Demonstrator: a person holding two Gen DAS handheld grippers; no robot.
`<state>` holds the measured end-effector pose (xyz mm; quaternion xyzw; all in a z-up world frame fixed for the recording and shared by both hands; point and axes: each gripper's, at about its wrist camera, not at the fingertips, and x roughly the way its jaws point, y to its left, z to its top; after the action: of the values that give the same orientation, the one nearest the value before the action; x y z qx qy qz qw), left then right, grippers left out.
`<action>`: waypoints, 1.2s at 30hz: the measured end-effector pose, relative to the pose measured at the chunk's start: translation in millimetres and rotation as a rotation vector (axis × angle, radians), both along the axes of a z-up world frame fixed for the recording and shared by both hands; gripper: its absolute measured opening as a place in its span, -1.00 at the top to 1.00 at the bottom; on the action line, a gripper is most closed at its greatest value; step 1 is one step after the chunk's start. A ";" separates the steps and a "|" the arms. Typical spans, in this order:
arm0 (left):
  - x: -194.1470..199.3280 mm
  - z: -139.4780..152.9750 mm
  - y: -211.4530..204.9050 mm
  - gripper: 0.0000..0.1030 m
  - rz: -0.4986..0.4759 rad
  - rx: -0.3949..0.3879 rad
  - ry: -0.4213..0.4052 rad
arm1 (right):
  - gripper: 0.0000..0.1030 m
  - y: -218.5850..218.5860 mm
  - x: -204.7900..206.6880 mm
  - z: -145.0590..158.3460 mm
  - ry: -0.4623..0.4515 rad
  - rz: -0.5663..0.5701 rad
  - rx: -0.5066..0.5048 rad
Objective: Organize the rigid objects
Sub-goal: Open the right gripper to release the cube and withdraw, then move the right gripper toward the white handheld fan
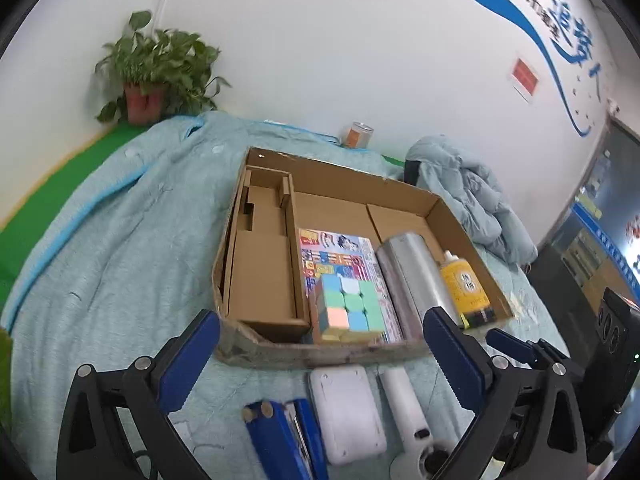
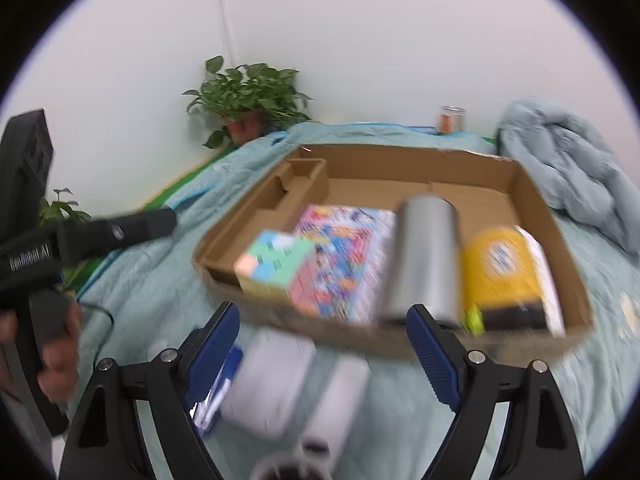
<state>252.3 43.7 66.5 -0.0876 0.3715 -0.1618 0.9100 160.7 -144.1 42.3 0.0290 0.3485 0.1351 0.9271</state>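
Your left gripper (image 1: pixel 322 354) and right gripper (image 2: pixel 322 344) both gape wide, empty; only "GenRobot.AI" reads, on the black handle (image 2: pixel 30 258).

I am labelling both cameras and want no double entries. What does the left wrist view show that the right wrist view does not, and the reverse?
Only the left wrist view: blue wall lettering, a red wall sign, and the right gripper at its right edge.

Only the right wrist view: a hand gripping the left gripper's black handle, and a second small plant.

Both: the cardboard box holding a pastel puzzle cube, a colourful printed box, a silver cylinder and a yellow bottle; the potted plant; white and blue items on the cloth, in front of the box.
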 end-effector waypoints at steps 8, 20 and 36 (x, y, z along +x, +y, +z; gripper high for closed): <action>-58.3 -34.3 -1.4 -0.99 -0.014 -0.081 0.141 | -0.65 11.1 -47.5 -57.8 0.163 0.010 -0.047; -108.4 -50.5 -28.6 -0.98 -0.054 -0.092 0.196 | -0.11 -26.3 -49.0 -80.1 0.298 -0.008 0.268; -66.1 -85.1 -147.5 -0.87 -0.367 -0.177 0.411 | -0.47 -93.4 -112.2 -49.4 0.159 -0.081 0.175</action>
<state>186.2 -103.8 -18.7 -0.1287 0.5421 -0.3346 0.7600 48.5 -237.6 -7.0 0.1343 0.4063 0.1246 0.8952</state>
